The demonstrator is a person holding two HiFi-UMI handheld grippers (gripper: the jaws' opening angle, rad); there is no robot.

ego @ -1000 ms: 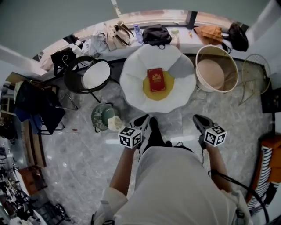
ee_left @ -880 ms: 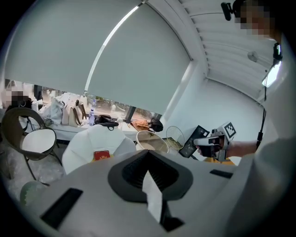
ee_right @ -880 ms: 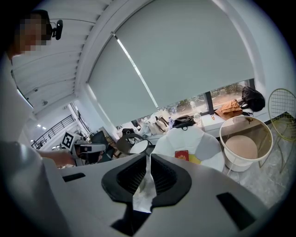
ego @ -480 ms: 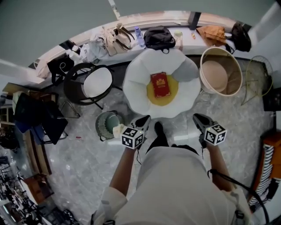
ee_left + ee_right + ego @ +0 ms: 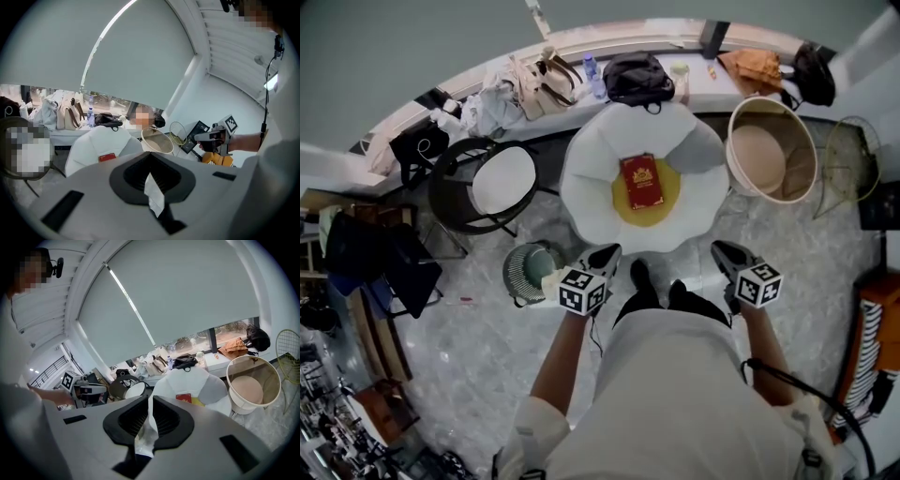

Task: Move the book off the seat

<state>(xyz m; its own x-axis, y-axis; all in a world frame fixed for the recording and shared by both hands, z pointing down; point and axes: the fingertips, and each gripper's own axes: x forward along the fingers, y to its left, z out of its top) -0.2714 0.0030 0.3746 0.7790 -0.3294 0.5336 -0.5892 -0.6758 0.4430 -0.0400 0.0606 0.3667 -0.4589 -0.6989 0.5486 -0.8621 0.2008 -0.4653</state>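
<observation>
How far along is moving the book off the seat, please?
Nothing looks done: the red book lies on the yellow cushion of the white chair. In hand: left claw and right claw, both shut and empty, hover short of it. Left: grasp the book, lift it off.

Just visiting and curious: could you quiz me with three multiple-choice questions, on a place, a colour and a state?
1. The red book lies: A on the floor; B on the white petal-shaped chair's yellow round cushion; C on the windowsill.
2. The round tub beside the chair is: A blue; B black; C beige.
3. The left tool and right tool are: A shut, empty; B wide open; C gripping the book.
Answers: B, seen on the cushion; C, beige walls; A, jaws closed, nothing between.
</observation>
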